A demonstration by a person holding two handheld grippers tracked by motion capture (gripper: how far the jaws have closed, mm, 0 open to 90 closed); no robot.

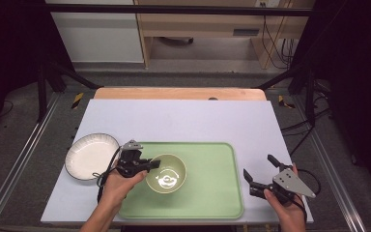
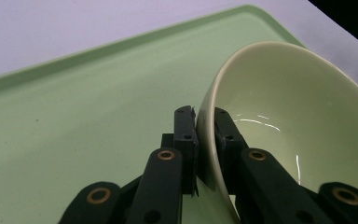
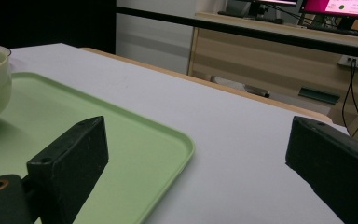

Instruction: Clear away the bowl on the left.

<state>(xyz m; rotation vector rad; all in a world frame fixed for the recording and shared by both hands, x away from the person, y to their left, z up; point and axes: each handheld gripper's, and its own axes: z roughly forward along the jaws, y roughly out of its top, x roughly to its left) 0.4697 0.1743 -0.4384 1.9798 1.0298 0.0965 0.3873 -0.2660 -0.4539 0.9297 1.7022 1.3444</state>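
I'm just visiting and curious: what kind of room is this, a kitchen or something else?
Probably a lab or workshop rather than a kitchen. A black metal frame surrounds the table, cables hang by a wooden desk, and computer screens glow behind it.

At the centre of the high view, the green bowl (image 1: 166, 173) is looking like glazed ceramic, glossy and throwing back light streaks. The green tray (image 1: 217, 193) under it is showing smooth matt plastic. At left, the white plate (image 1: 91, 155) is gleaming softly. The tabletop (image 1: 183, 121) is appearing pale, matt and smooth.
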